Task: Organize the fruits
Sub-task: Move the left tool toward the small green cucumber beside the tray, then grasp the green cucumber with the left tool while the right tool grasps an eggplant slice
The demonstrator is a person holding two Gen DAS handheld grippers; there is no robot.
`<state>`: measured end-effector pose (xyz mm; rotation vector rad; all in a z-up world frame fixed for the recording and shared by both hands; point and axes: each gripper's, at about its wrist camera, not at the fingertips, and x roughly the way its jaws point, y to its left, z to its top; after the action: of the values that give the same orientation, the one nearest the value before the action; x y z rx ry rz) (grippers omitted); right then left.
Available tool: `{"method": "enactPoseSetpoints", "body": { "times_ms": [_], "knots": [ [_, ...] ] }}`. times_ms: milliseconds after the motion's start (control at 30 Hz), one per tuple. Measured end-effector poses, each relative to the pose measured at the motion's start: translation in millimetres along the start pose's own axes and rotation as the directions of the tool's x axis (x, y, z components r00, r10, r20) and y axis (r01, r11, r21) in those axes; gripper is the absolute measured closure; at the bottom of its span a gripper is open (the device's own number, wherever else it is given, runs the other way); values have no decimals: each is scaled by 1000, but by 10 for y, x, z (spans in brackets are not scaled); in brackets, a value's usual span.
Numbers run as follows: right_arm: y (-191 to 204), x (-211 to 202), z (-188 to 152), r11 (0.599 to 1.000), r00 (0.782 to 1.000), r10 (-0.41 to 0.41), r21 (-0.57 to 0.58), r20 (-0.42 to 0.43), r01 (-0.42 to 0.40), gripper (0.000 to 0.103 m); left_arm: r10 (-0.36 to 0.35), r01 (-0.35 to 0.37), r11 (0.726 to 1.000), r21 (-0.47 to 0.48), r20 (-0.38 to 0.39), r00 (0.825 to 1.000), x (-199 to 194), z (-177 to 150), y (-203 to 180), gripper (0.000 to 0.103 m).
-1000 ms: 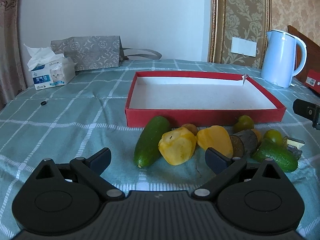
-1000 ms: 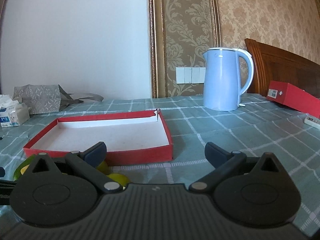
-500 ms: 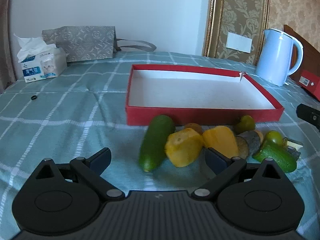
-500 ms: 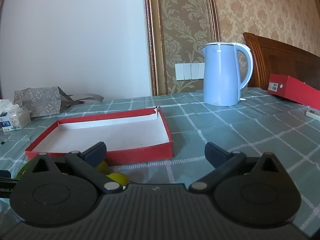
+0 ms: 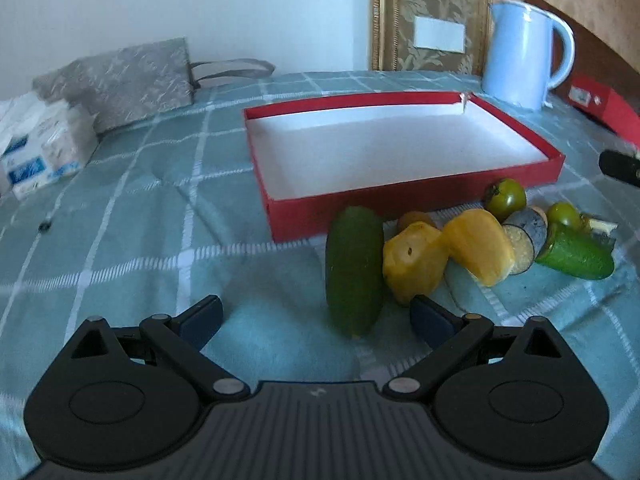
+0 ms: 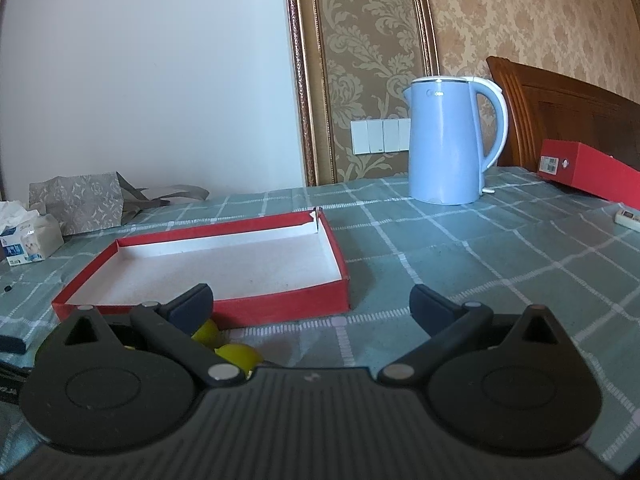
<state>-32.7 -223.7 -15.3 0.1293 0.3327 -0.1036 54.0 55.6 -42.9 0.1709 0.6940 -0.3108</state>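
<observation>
Both grippers, left gripper [image 5: 316, 314] and right gripper [image 6: 310, 302], hover with jaws apart, empty; fruits [image 5: 416, 264] wait beside the red box [image 5: 400, 200] meant for them.

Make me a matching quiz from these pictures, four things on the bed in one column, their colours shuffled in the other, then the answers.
Things:
1. kettle
2. shallow box
3. long cucumber
4. gift bag

Colours:
A. dark green
B. grey with a pale pattern
C. light blue
D. red outside, white inside

Pairs: 1-C, 2-D, 3-A, 4-B
</observation>
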Motion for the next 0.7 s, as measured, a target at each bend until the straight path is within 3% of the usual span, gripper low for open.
{"method": "enactPoseSetpoints", "body": {
  "times_ms": [267,367,700],
  "knots": [
    [3,43,-8,1000,1000,-14,3,-17,14,0,-15,12,987,160,19,1000,5,39,-20,1],
    [-26,57,3,1000,1000,-7,28,-22,8,0,46,-50,981,185,23,999,-25,49,24,1],
    [-26,65,-12,999,999,6,35,-32,-5,0,90,-89,994,57,-12,996,115,195,54,4]
  ]
}}
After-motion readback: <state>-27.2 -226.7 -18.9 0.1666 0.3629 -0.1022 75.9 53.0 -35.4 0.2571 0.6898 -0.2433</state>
